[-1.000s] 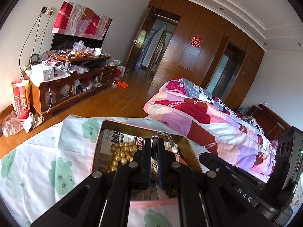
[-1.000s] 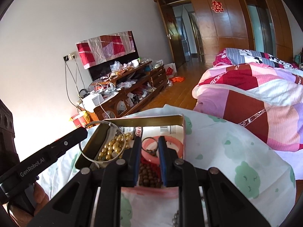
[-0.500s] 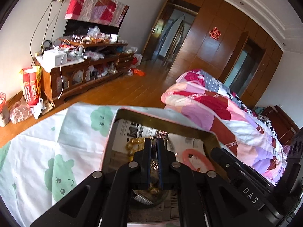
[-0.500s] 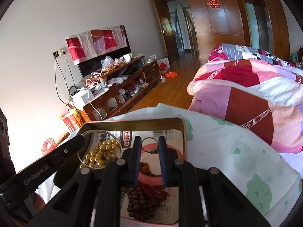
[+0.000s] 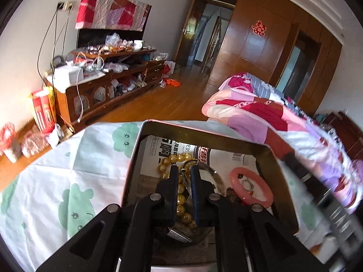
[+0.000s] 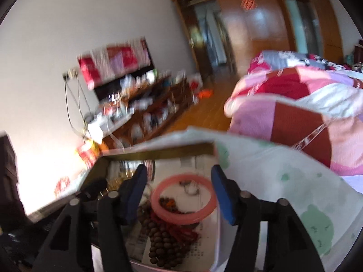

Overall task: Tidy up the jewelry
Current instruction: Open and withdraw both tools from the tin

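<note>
A metal tin (image 5: 133, 156) lined with newspaper sits on a white cloth with green prints. In it lie gold beads (image 5: 172, 158), a thin silver bangle (image 5: 213, 173), a pink bangle (image 5: 263, 188) with a small ring inside, and brown wooden beads (image 6: 163, 238). My left gripper (image 5: 182, 172) is low in the tin, its fingers nearly together around the silver bangle over the gold beads. My right gripper (image 6: 178, 176) is wide open above the pink bangle (image 6: 158, 208); its view is blurred.
The cloth (image 5: 68, 172) covers the surface around the tin. A bed with a pink and red quilt (image 5: 272, 117) lies to the right. A cluttered wooden TV cabinet (image 5: 109, 79) stands across the wood floor.
My left gripper has dropped into the tin with the silver bangle. My right gripper has opened wide from shut and shifted over the pink bangle.
</note>
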Available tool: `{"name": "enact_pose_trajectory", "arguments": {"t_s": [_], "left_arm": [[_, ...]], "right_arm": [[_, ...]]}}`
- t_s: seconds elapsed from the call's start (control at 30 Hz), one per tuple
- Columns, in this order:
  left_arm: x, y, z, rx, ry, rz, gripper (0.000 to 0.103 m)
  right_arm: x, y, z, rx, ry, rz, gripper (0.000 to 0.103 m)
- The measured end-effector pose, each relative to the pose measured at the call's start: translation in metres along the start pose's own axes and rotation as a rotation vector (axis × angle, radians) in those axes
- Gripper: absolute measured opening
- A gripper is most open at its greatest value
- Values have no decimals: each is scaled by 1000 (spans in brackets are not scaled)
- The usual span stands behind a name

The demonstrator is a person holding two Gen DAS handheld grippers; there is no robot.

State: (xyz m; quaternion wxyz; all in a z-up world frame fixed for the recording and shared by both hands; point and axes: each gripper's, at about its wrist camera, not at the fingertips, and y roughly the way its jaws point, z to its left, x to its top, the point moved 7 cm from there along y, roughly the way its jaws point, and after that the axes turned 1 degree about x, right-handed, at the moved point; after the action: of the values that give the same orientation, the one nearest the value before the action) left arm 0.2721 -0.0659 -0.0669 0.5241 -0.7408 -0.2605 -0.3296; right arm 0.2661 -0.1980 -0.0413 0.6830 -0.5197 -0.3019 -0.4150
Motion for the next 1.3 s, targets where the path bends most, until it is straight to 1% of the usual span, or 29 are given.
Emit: {"name": "enact_pose_trajectory", "arguments": {"t_s": [0.03, 0.07, 0.13, 0.17, 0.2, 0.23, 0.33, 0.4, 0.5, 0.57, 0.6, 0.63, 0.7, 0.97, 1.3], "left_arm": [[0, -1, -2, 5, 15, -2, 13], [-1, -1, -3, 5, 25, -4, 17], [0, -4, -6, 0, 38, -13, 33], [0, -5, -6, -1, 40, -19, 50], [1, -6, -6, 0, 41, -28, 65], [2, -9, -6, -2, 43, -48, 68], [5, -14, -9, -7, 61, -75, 69], [6, -13, -9, 1, 70, -75, 69], [6, -19, -9, 42, 101, -80, 69], [6, -25, -9, 62, 114, -99, 69], [5, -27, -9, 64, 118, -103, 69], [4, -30, -9, 66, 119, -104, 69], [1, -32, -7, 67, 115, -97, 69], [-12, -45, -4, 71, 98, -91, 69], [-25, -60, 4, 116, 88, -100, 69]], "right_arm": [[4, -8, -5, -34, 8, -33, 63], [7, -17, -11, -73, 20, -68, 63], [13, -32, -25, -122, 61, -117, 63], [15, -41, -33, -134, 96, -136, 63], [16, -44, -37, -140, 114, -144, 63], [16, -48, -42, -148, 132, -149, 63], [14, -44, -44, -151, 140, -117, 63], [10, -35, -40, -139, 139, -78, 63], [5, -34, -33, -120, 131, -46, 63], [1, -39, -28, -115, 122, -41, 63], [-1, -43, -27, -118, 118, -42, 65], [-4, -47, -26, -120, 115, -45, 69], [-7, -53, -24, -121, 109, -46, 73], [-19, -59, -18, -132, 82, -22, 73], [-31, -68, -13, -148, 41, -22, 73]]}}
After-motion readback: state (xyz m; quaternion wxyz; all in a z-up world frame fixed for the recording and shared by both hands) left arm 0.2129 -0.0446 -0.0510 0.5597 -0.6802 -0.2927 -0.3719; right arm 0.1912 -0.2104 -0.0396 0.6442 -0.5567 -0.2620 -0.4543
